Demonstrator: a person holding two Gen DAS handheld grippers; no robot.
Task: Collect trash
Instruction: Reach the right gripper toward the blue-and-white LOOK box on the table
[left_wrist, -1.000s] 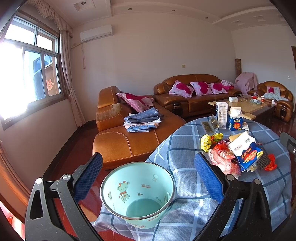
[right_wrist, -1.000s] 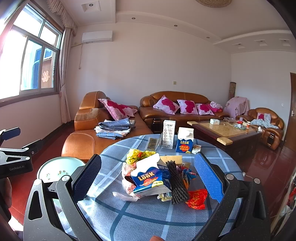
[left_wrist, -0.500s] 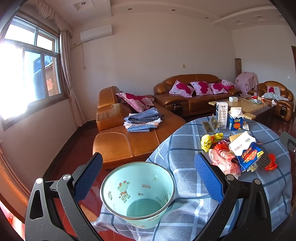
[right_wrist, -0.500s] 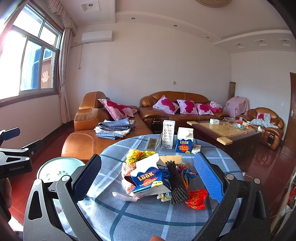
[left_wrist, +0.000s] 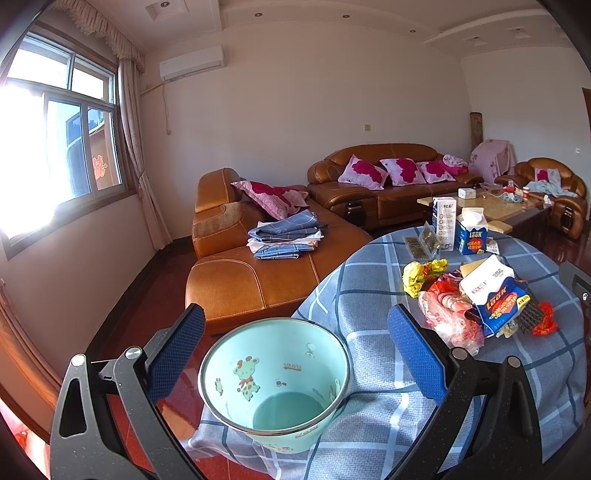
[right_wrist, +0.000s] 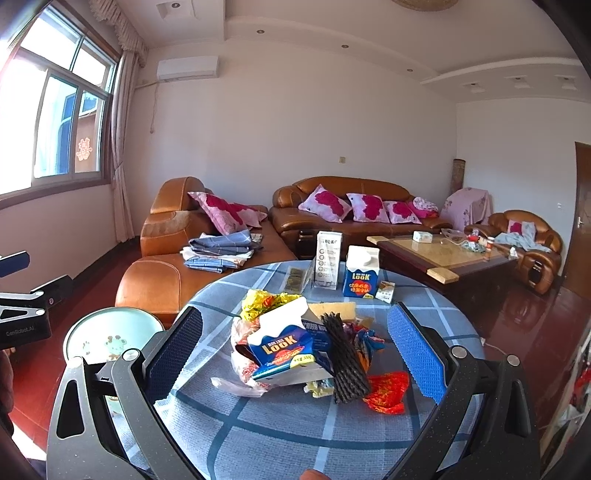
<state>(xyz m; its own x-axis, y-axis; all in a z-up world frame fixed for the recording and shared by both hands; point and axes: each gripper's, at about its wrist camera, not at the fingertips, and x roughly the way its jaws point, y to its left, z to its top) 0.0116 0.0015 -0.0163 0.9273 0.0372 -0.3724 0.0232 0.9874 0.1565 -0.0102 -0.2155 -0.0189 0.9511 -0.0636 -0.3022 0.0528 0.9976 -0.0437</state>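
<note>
We find both grippers with fingers apart, holding nothing. The left gripper (left_wrist: 295, 354) frames the bin (left_wrist: 273, 380) at the table (right_wrist: 280, 435) edge; the right gripper (right_wrist: 293, 354) faces the trash (right_wrist: 306, 350) mid-table. Risk: nudging the bin could tip it off; loose wrappers may slip free.

Bright daylight pouring through the window (left_wrist: 55, 147), glare blown white on its left panes, room sharp throughout, fisheye bending walls, dark corners at frame edges
</note>
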